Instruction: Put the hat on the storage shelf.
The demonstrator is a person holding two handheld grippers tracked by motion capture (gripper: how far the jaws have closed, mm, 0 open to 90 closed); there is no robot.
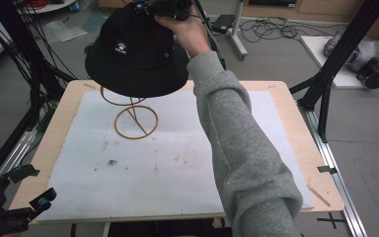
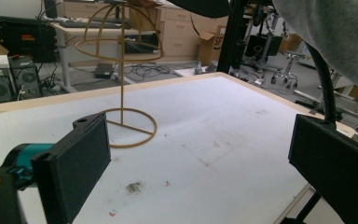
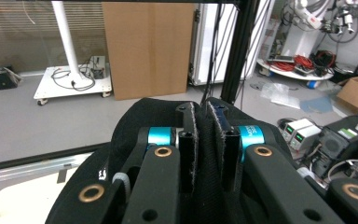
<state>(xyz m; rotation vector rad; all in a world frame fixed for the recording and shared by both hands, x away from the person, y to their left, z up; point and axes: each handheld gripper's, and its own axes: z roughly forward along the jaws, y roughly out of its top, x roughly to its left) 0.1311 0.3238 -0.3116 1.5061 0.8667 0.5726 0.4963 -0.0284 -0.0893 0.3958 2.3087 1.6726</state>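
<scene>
High view: the right gripper (image 1: 165, 6), jaws pinched tight on the crown fabric, holds the black bucket hat (image 1: 135, 52) in the air above the wire hat stand (image 1: 135, 118) at the far left of the table (image 1: 286, 113). At the near left corner, the left gripper (image 1: 17, 205) gapes wide, holding nothing.

Table (image 1: 284, 106), light wood: carrying a white mat (image 1: 177, 163) over most of its top. Wire stand (image 1: 136, 121) resting on the mat, ahead of the left gripper (image 2: 200, 163).
</scene>
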